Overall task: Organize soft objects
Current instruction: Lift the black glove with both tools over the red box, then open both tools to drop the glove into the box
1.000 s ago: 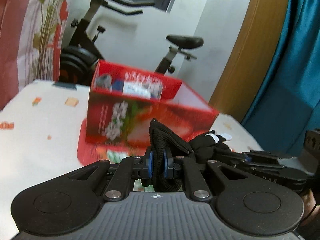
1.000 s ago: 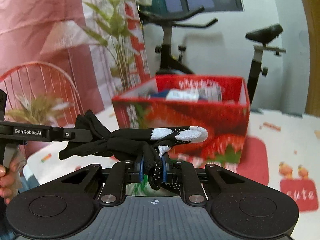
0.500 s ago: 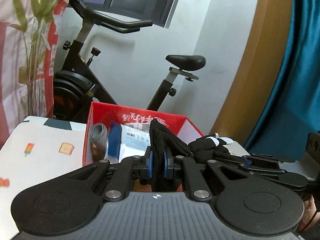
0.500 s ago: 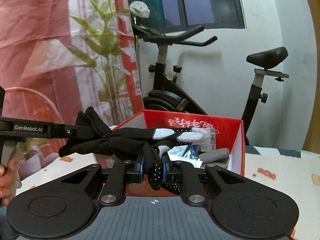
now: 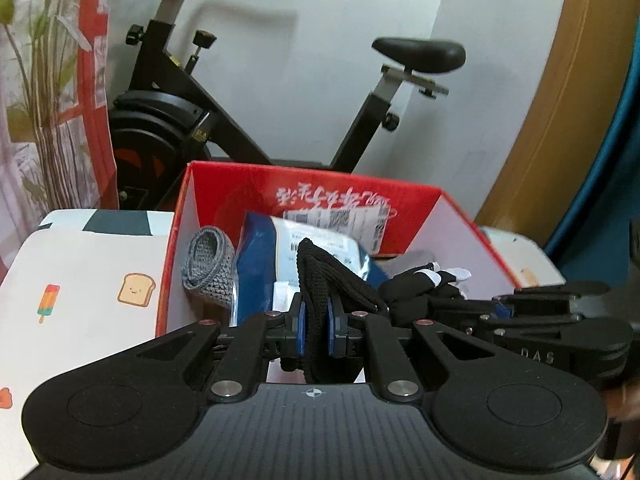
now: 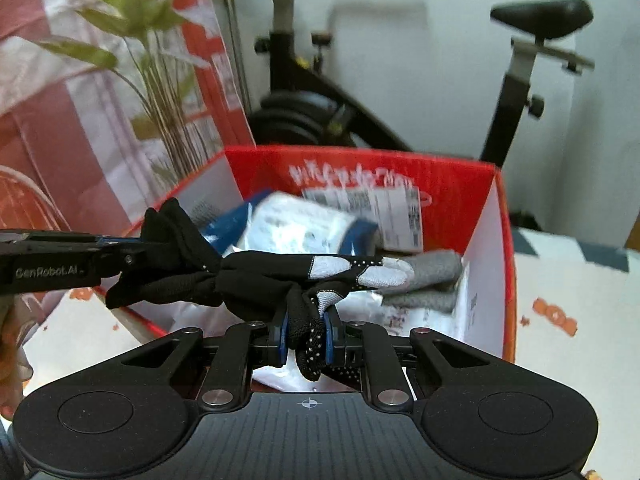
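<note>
A black glove [image 6: 256, 276] with grey fingertip patches is stretched between my two grippers above the open red box [image 6: 488, 184]. My left gripper [image 5: 316, 328] is shut on the glove's black knit cuff [image 5: 320, 276]. My right gripper [image 6: 306, 334] is shut on a dotted black finger of the glove. The left gripper [image 6: 120, 254] enters the right wrist view from the left, and the right gripper [image 5: 500, 312] shows at the right of the left wrist view. Inside the red box [image 5: 180, 216] lie a rolled grey knit piece [image 5: 210, 268], a blue and white packet [image 5: 280, 256] and a grey cloth [image 6: 432, 268].
The box stands on a white tablecloth [image 5: 88, 280] printed with toast and ice lollies. Behind it are a black exercise bike [image 5: 192, 112], a white wall and a leafy plant [image 6: 160, 80]. A teal curtain [image 5: 608, 152] hangs at the right.
Both grippers have moved forward with the glove, from in front of the red box to above its opening, so the box's inside has come into view. Both grips stay the same.
</note>
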The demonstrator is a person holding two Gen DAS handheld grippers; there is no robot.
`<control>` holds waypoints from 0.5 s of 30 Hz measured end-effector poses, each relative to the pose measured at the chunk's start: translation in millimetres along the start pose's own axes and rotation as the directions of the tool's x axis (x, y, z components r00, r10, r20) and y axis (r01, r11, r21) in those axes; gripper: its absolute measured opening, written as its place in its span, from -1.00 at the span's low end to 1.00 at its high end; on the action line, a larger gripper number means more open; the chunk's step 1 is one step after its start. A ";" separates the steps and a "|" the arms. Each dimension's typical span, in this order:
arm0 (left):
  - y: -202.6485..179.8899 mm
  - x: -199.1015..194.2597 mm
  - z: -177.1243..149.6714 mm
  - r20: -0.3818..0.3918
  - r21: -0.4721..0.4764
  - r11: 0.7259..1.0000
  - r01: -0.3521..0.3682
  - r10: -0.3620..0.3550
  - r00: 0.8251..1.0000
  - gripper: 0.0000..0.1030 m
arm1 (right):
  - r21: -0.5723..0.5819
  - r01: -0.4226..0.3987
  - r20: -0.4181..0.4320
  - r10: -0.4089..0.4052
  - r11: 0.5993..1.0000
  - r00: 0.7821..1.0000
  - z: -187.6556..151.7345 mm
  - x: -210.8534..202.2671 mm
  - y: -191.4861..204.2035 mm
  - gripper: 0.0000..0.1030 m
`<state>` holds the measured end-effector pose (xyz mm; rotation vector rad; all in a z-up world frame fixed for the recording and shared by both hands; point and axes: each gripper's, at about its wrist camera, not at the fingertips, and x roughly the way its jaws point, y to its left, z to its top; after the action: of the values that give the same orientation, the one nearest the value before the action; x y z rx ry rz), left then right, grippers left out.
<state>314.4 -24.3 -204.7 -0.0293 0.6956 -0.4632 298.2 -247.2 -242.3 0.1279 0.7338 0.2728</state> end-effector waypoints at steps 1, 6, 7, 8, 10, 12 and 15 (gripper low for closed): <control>0.2 3.5 -0.4 -0.009 0.005 1.000 -0.005 0.006 1.000 -0.78 | 0.009 -0.003 -0.019 0.003 1.000 1.000 1.3 4.6 -3.0 -0.71; 1.6 13.7 -1.5 -0.046 0.006 1.000 -0.019 0.019 0.999 -0.77 | 0.051 -0.010 -0.071 0.013 0.999 0.997 3.4 17.7 -12.9 -0.70; 1.8 14.6 -1.7 -0.050 0.007 1.000 -0.021 0.022 0.999 -0.77 | 0.051 -0.009 -0.078 0.013 0.999 0.997 3.7 19.5 -13.5 -0.70; 1.8 15.6 -1.7 -0.055 0.007 1.000 -0.024 0.024 0.998 -0.77 | 0.050 -0.007 -0.083 0.011 0.999 0.997 3.3 21.1 -13.1 -0.70; 2.1 17.3 -2.0 -0.064 0.009 0.999 -0.031 0.031 0.997 -0.77 | 0.054 -0.008 -0.091 0.013 0.999 0.996 4.0 22.1 -13.8 -0.68; 2.5 19.8 -1.4 -0.070 0.009 0.999 -0.035 0.036 0.997 -0.76 | 0.064 -0.007 -0.099 0.013 0.998 0.995 3.7 23.3 -15.7 -0.66; 1.2 19.5 -1.0 -0.072 0.019 0.999 -0.043 0.044 0.996 -0.75 | 0.067 0.001 -0.103 0.006 0.998 0.995 2.4 23.2 -15.6 -0.64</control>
<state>327.3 -31.3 -217.6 0.0196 0.7621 -0.4301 319.5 -255.4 -258.8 0.1793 0.8454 0.2590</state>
